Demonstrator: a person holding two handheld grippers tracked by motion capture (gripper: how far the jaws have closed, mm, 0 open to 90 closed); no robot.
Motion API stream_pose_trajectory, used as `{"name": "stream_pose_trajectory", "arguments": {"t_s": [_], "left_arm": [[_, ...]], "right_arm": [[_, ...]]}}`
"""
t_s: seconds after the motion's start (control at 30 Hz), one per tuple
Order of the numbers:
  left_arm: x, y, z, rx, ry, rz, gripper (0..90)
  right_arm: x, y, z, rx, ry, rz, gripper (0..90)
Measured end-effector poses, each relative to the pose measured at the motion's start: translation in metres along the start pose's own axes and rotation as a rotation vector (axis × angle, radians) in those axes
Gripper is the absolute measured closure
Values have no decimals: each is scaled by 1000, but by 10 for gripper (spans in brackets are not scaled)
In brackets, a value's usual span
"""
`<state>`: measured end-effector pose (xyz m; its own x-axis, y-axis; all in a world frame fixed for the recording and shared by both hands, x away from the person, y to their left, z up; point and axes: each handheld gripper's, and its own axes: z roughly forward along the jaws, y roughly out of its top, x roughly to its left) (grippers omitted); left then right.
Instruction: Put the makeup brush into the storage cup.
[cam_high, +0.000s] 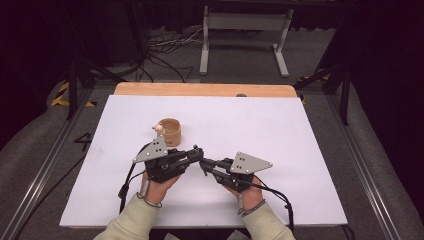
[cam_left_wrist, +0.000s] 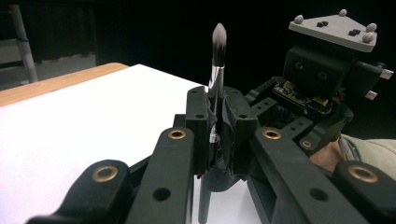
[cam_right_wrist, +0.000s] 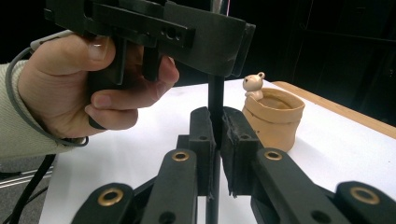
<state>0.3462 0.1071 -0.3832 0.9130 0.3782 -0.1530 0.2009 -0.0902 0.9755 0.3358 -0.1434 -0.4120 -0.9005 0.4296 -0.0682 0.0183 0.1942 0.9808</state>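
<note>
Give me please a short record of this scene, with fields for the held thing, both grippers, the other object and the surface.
held thing: makeup brush, upright, bristles up
left gripper: shut on the brush's upper part
right gripper: shut on the black handle lower down
other object: tan holder with a small bear figure on its rim, standing apart from the grippers
surface: white table, wooden far edge

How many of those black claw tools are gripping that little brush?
2. The left claw clamps the brush near its silver collar, bristles pointing up. The right claw clamps the dark handle lower down. They meet in front of the tan pot.
</note>
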Motion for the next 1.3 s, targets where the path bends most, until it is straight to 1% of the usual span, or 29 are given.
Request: {"name": "stream_pose_trajectory", "arguments": {"t_s": [0.13,0.17,0.2,0.23,0.27,0.3,0.33,0.43,0.47,0.53,0.57,0.6,0.63,0.67,0.7,0.77,0.83,0.93,0.97,1.03,1.13,1.23,1.3], "left_arm": [[-1,0,0,3,6,7,831],[-1,1,0,6,14,12,831],[-1,1,0,7,20,14,832],[0,1,-1,7,24,13,832],[0,2,-2,8,36,9,832],[2,2,-3,8,43,14,833],[2,2,-4,9,46,4,833],[4,4,-7,12,61,14,833],[4,5,-8,13,64,10,833],[6,6,-10,9,74,18,833],[6,7,-11,10,81,21,833],[6,8,-12,4,94,30,833],[7,8,-13,-2,103,31,833],[7,9,-13,-5,104,26,833],[7,9,-13,0,104,26,833],[6,10,-13,4,117,34,832],[7,12,-15,3,121,41,832],[8,14,-18,-5,133,39,832],[9,15,-20,-6,137,38,833],[11,16,-23,-12,141,35,832],[14,19,-26,-1,160,30,832],[16,24,-28,2,176,29,832],[17,27,-30,1,186,38,832]], "right_arm": [[0,0,0,2,-1,-1,831],[0,0,0,2,0,0,824],[0,0,-1,-1,0,3,788],[0,1,-1,-8,2,11,730],[-1,1,-1,-12,-1,15,692],[-1,2,-2,-12,-10,24,670],[-2,3,-2,-14,-13,22,645],[-4,5,-6,-20,-28,28,517],[-6,6,-8,-20,-29,36,459],[-8,8,-10,-12,-50,53,298],[-9,8,-11,-8,-55,62,246],[-11,9,-13,-3,-58,77,189],[-13,9,-13,-5,-62,95,142],[-15,9,-14,3,-65,116,107],[-16,10,-15,8,-67,126,83],[-18,10,-17,18,-79,133,34],[-20,11,-20,25,-90,126,4],[-22,13,-26,31,-104,116,0],[-22,14,-27,31,-100,112,0],[-23,14,-32,47,-94,97,0],[-22,14,-40,78,-103,73,0],[-25,11,-49,92,-122,73,0],[-27,10,-54,100,-140,75,0]]}}
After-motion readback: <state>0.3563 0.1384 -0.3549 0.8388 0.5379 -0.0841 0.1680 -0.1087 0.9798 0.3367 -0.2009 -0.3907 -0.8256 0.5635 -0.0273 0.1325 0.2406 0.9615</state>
